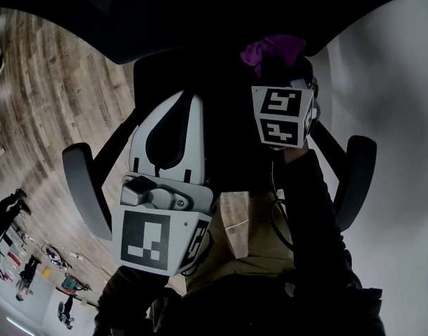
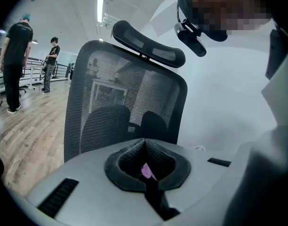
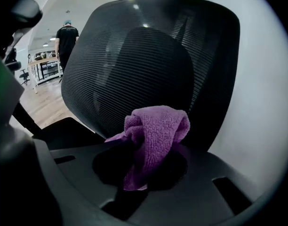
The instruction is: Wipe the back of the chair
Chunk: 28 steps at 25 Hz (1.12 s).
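Observation:
A black mesh office chair stands in front of me. Its back [image 3: 134, 69] fills the right gripper view, and the left gripper view shows the back [image 2: 120, 107] with the headrest [image 2: 148, 44] on top. My right gripper [image 3: 144, 173] is shut on a bunched purple cloth [image 3: 156, 131], which sits close to the lower mesh; whether they touch is unclear. In the head view the cloth [image 1: 273, 47] pokes out above that gripper's marker cube [image 1: 280, 114]. My left gripper [image 2: 145, 147] looks shut, apart from the chair, with a tiny purple speck between its pads.
Grey armrests flank me on the left [image 1: 81, 187] and on the right [image 1: 357, 180]. Wood floor [image 2: 26, 140] runs off to the left, where two people [image 2: 17, 55] stand by desks. A white wall [image 3: 257, 107] is behind the chair on the right.

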### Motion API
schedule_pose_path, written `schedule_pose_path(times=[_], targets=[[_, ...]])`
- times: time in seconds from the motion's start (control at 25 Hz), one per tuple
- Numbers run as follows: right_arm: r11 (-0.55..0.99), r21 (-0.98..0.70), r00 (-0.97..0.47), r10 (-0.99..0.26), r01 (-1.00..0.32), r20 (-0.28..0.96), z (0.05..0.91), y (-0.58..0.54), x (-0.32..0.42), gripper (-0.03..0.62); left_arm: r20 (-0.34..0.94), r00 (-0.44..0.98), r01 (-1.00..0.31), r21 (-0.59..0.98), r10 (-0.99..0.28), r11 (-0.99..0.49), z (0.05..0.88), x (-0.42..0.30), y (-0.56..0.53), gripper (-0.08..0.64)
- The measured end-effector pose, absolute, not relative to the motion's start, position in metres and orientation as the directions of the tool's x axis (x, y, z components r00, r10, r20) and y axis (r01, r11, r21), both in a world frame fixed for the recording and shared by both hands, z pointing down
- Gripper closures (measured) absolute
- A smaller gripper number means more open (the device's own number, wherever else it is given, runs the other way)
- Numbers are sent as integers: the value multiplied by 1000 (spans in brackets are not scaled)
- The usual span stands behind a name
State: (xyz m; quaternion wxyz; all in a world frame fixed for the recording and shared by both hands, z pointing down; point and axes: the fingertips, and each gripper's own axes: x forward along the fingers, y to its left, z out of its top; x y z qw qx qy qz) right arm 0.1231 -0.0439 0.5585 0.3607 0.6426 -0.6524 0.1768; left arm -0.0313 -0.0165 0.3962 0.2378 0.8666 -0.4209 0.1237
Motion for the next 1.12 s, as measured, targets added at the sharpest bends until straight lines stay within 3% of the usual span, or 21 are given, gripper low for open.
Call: schedule_pose_path(times=[1.12], targets=[[301, 197, -74, -696, -933, 714, 563, -89, -7, 525, 461, 490, -867, 344, -740, -361, 404, -128, -27, 552]])
